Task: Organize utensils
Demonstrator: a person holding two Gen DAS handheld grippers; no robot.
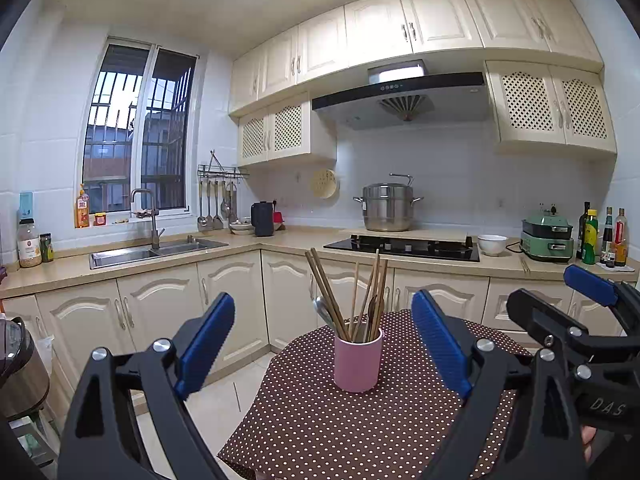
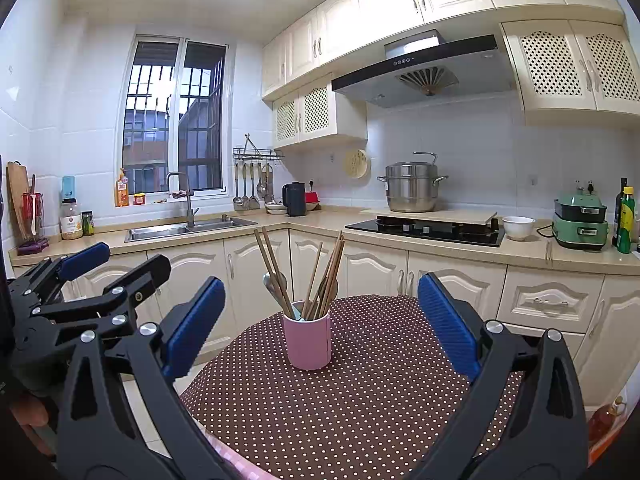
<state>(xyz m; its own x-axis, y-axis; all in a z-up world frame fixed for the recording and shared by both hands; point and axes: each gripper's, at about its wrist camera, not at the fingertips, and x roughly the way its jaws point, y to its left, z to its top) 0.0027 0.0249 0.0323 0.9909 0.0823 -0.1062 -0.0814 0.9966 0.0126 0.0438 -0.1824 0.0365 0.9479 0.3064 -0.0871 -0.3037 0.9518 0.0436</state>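
A pink cup (image 1: 357, 364) stands upright on a round table (image 1: 320, 432) covered in a brown cloth with white dots, near the far side of the tabletop. Wooden chopsticks (image 1: 325, 290) and a metal spoon (image 1: 323, 309) stand in the cup, leaning outwards above its rim. The left gripper (image 1: 324, 350) hovers in front of the table with its blue fingers (image 1: 206, 346) spread wide and nothing between them; the cup sits beyond them, apart from both pads. The right gripper (image 2: 320, 330) hangs alongside it, its blue-padded fingers (image 2: 194, 326) likewise wide apart and empty, with the cup framed in the gap but well clear of them. Each gripper shows at the edge of the other's view. Behind the table runs a kitchen counter (image 1: 280, 242) with a sink (image 1: 156, 252), a black stove (image 1: 402, 248) and a steel pot (image 1: 387, 208).
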